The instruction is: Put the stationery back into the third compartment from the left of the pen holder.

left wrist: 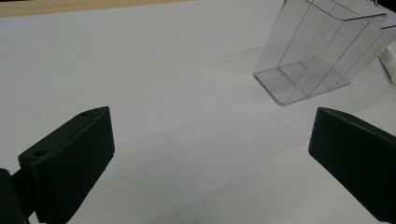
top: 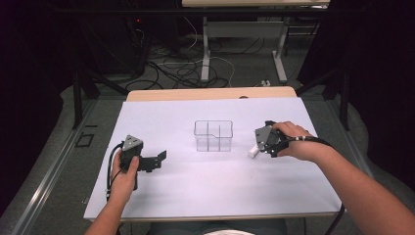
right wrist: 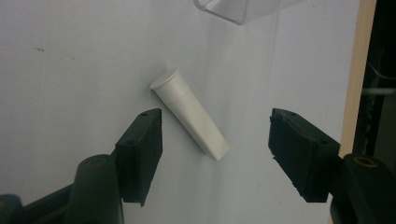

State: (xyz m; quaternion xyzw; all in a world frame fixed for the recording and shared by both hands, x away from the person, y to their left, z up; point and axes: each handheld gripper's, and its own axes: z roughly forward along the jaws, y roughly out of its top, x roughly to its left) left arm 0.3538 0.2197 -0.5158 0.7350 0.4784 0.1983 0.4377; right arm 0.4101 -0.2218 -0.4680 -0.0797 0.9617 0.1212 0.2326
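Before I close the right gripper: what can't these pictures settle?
- High view: the white plastic tube is mostly covered by the right gripper.
- Right gripper view: the clear plastic divided container is cut off by the top edge.
- Left gripper view: the small white object beside the container is cut by the right edge, unidentifiable.

White-covered table (top: 205,186) with a bare wood strip along its far edge. Behind it a second desk (top: 254,4), light top on white metal legs. Grey floor (top: 235,63) with a tangle of black and white cables (top: 176,68) around the leg base. Dark surroundings on both sides, black frame struts (top: 77,98) left and right. Small red indicator light (top: 138,20) in the dark at back left.
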